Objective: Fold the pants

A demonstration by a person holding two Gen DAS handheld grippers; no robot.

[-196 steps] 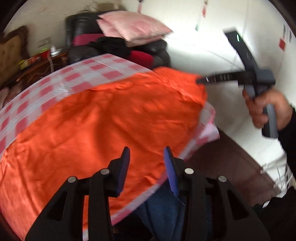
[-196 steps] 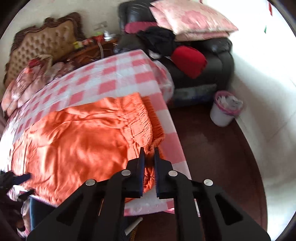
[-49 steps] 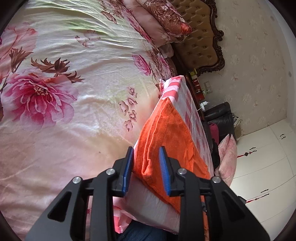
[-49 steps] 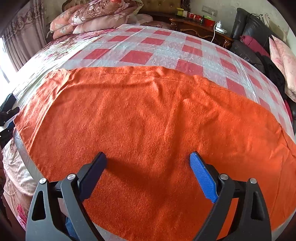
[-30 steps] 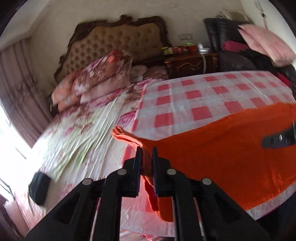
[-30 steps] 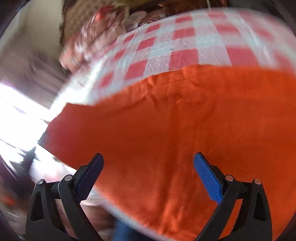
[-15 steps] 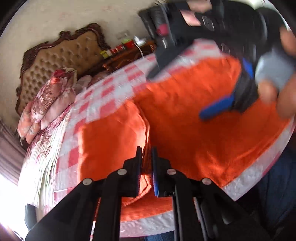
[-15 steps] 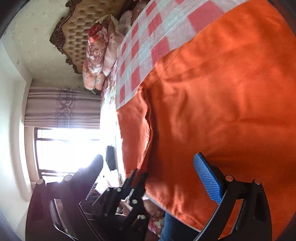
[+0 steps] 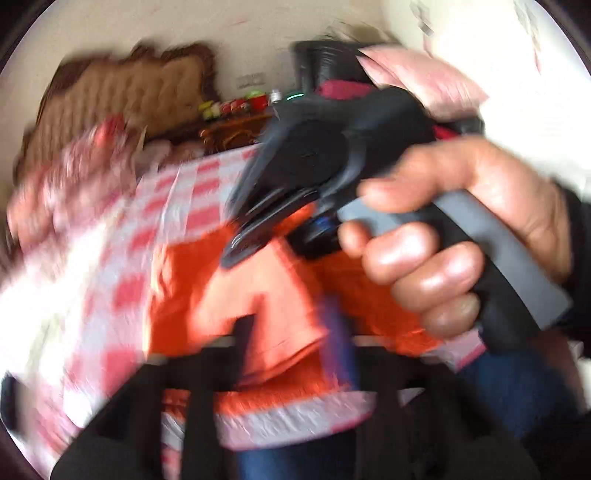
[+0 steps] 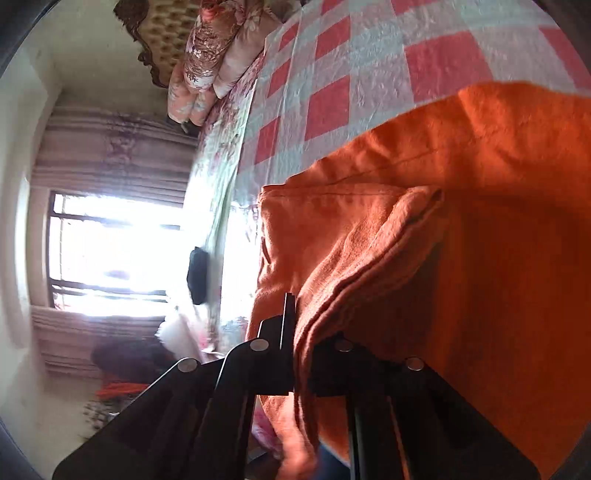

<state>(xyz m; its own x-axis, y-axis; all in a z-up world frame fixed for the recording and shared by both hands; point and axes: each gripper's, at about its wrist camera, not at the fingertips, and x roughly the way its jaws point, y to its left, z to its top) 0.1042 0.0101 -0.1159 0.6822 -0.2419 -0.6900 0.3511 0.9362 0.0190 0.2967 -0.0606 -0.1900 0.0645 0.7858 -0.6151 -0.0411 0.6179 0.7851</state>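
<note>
The orange pants (image 10: pixel 498 229) lie on the red-and-white checked sheet (image 10: pixel 332 74) covering the bed. The right tongs (image 10: pixel 303 354) are clamped on a bunched edge of the fabric. The left tongs (image 9: pixel 291 332) are motion-blurred over the pants; their spacing cannot be determined. A tufted headboard (image 10: pixel 162 22), floral pillows (image 10: pixel 207 48) and a curtained window (image 10: pixel 110 251) border the bed.

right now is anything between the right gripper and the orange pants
Nothing visible. In the right wrist view the right gripper is already shut on a bunched fold of the orange pants, which lie on the checkered cloth. Cloth fills the gap between its jaws.
</note>
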